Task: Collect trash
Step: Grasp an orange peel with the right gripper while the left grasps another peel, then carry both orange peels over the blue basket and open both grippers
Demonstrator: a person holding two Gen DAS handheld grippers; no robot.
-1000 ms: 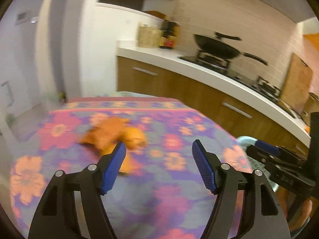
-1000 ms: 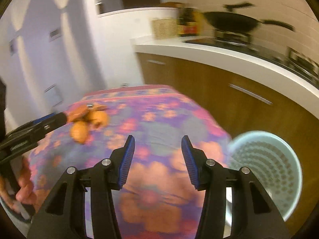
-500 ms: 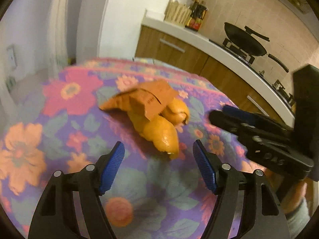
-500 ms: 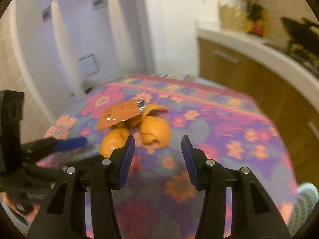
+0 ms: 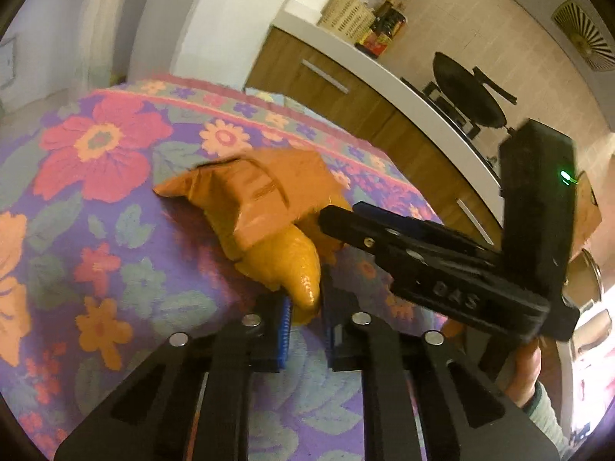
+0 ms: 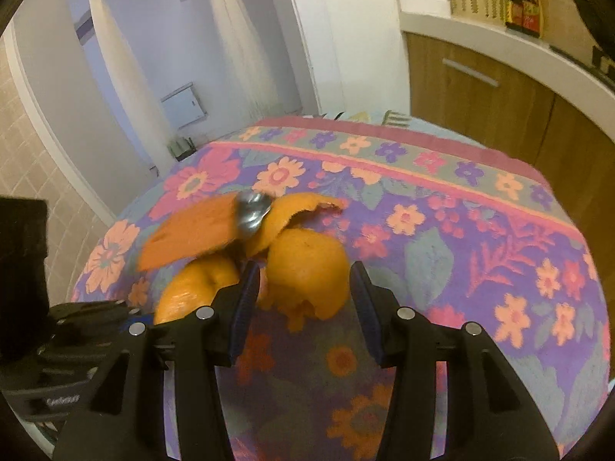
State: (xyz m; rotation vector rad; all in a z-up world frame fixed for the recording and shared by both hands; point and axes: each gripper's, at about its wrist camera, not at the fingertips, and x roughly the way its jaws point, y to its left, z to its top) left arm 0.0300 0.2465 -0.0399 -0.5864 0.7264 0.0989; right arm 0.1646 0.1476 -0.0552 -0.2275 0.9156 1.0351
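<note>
Your left gripper [image 5: 303, 320] had its jaws closed on the near tip of an orange peel [image 5: 286, 265], low in the middle of the left wrist frame. That peel lay on the flowered cloth [image 5: 96, 230] covering the desk, partly under a torn piece of brown cardboard [image 5: 261, 188] at the frame's center.

Your right gripper [image 6: 301, 294] held its jaws apart, one on each side of a second, domed orange peel [image 6: 307, 269] sitting on the cloth at the center of the right wrist frame; neither pad touched it as far as could be seen. In the left wrist frame the same gripper [image 5: 338, 217] came in from the right edge, its tips at the pile. A crumpled bit of foil [image 6: 251, 211] rested on top of the pile, against the cardboard's edge.

A black pan [image 5: 467, 94] sat on the stove in the upper right of the left wrist frame.
</note>
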